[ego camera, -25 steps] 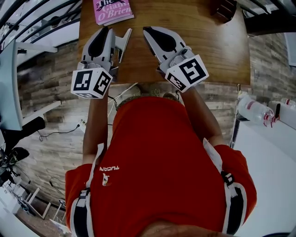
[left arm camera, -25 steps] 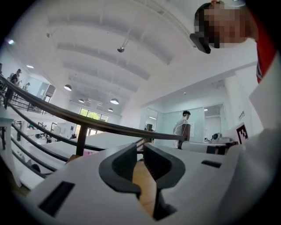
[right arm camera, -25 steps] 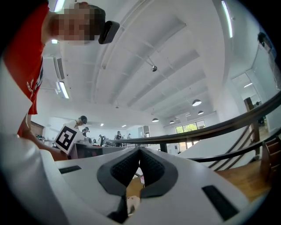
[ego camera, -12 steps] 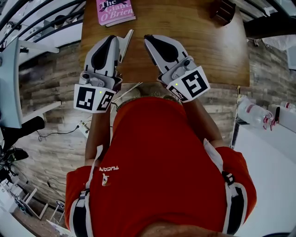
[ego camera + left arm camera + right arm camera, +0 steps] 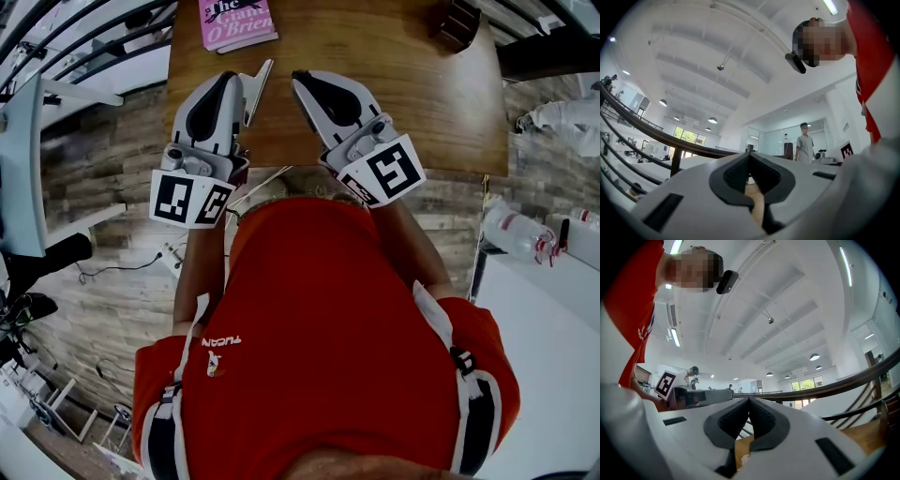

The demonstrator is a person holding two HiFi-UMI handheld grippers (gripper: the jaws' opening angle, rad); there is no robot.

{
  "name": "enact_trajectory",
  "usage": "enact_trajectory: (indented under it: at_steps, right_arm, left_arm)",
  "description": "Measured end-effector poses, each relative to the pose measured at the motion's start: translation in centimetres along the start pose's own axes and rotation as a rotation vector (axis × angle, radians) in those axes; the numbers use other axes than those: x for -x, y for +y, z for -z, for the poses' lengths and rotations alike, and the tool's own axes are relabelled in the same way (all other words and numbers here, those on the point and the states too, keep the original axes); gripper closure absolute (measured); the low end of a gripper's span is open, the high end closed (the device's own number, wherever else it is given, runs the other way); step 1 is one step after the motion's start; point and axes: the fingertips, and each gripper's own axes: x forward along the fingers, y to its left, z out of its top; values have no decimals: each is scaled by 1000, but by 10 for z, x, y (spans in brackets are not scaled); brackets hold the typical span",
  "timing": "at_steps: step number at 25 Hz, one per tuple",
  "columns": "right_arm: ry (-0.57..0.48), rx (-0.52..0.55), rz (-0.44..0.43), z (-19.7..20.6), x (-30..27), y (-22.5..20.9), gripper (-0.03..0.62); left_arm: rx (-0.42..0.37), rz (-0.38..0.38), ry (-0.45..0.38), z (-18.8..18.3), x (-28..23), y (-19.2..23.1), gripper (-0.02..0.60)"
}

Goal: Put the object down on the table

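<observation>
A pink book (image 5: pixel 239 23) lies flat at the far edge of the wooden table (image 5: pixel 441 103), left of centre. Both grippers rest side by side near the table's front edge, pointing away from me. My left gripper (image 5: pixel 263 67) is shut with nothing between its jaws, its tips a short way below the book. Beside it, my right gripper (image 5: pixel 298 77) is also shut and empty. In both gripper views the cameras tilt up at the ceiling, and each pair of jaws, left gripper (image 5: pixel 749 154) and right gripper (image 5: pixel 749 400), meets at the tip.
A dark wooden object (image 5: pixel 459 21) sits at the table's far right corner. A plastic bottle (image 5: pixel 516 228) lies on a white surface to the right. Railings (image 5: pixel 84 42) run along the far left. A person (image 5: pixel 805 143) stands in the background of the left gripper view.
My left gripper has drawn back a little toward me and its jaws have closed. The right gripper has barely moved. Little differs over the last half second.
</observation>
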Motion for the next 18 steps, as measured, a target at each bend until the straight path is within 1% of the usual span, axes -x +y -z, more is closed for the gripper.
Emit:
enact_trajectory:
  at_steps: [18]
  right_arm:
    - [3,-2,16,1,-4,-5,569]
  left_arm:
    - [16,3,-3,-1,-2,5,572]
